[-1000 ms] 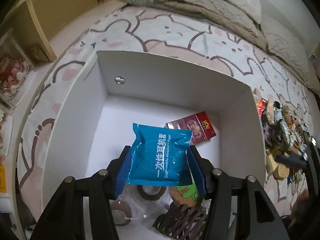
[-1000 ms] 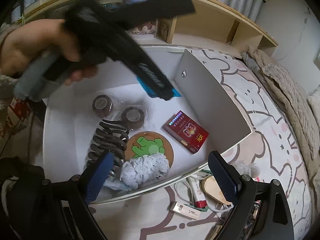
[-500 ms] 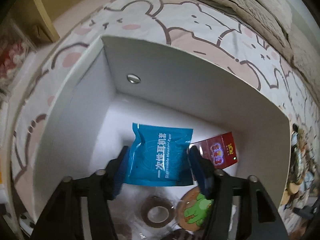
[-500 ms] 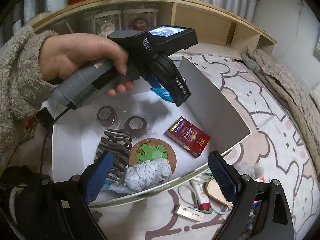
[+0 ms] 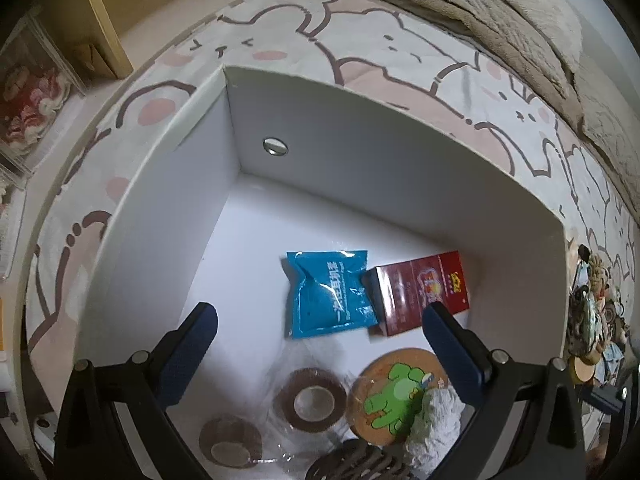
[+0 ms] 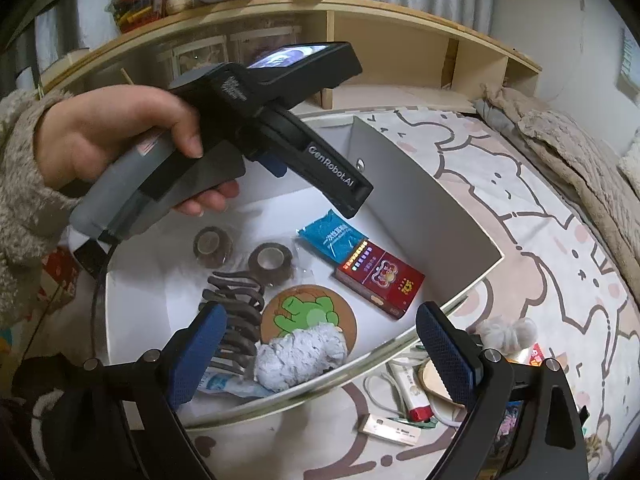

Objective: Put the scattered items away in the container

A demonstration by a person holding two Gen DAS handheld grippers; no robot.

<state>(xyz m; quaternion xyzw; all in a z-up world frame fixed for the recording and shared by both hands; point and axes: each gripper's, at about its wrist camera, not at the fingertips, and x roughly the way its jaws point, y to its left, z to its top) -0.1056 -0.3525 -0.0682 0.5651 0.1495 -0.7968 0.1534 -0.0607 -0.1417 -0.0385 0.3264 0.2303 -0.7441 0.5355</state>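
left gripper [image 5: 318, 338] — jaws opening, nothing between them; blue packet [image 5: 330, 294] lay below its tips on the white box [image 5: 168, 208] floor, against the red carton [image 5: 420, 292] | right gripper [image 6: 320, 340] — spread wide, empty, nearer the leftover bits [image 6: 404, 400] just ahead on the patterned bedcover [image 6: 560, 264], long axes mixed

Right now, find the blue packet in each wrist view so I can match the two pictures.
Left wrist view: blue packet lies flat on the white box floor, centre frame, between and beyond the opening left tongs, which do not touch it.
Right wrist view: same packet, mid-frame, beneath the other tool's nose.
Shared landmark: the red box touching the packet's edge.
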